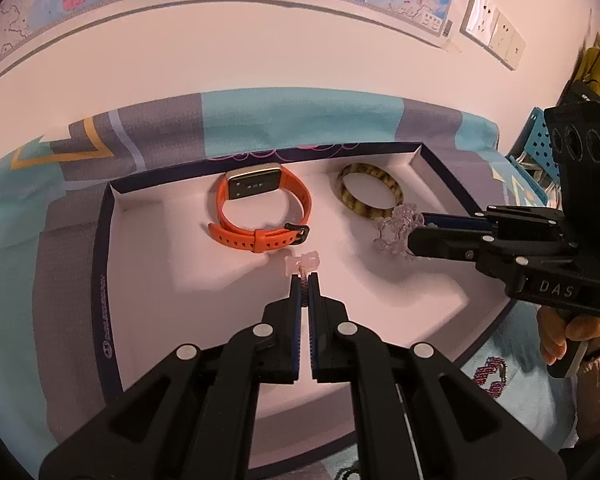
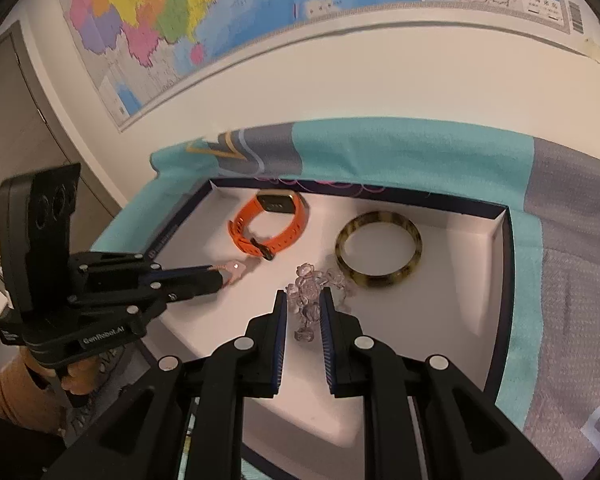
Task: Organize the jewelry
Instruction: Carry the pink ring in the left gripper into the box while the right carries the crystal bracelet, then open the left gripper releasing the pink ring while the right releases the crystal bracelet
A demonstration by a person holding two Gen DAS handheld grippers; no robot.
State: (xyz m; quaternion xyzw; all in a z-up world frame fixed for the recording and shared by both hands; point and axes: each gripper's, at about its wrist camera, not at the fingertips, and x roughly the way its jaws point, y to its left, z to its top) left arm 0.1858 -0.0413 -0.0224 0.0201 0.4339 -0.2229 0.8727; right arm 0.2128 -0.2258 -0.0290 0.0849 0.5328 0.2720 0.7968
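shallow white tray (image 1: 148, 248) with dark navy rim, resting on a teal-and-grey cloth (image 1: 300, 120) over the desk. left hand-held gripper (image 1: 305, 276), jaws pressed together on a thin pink braided cord bracelet (image 1: 302, 263) bearing a pale, cat-shaped charm, just above the tray floor. right hand-held gripper (image 2: 303, 300), ribbed blue pads clamped on a clear bead bracelet (image 2: 310, 300) of faceted, glassy clusters that dangle between its fingers. beyond the left gripper's tips lies an orange watch (image 1: 260, 208), smooth rubbery strap, flat gold-edged rectangular face. beyond the right gripper lies a round, glossy tortoiseshell bangle (image 2: 380, 248), flat on the tray, just beside the beads.
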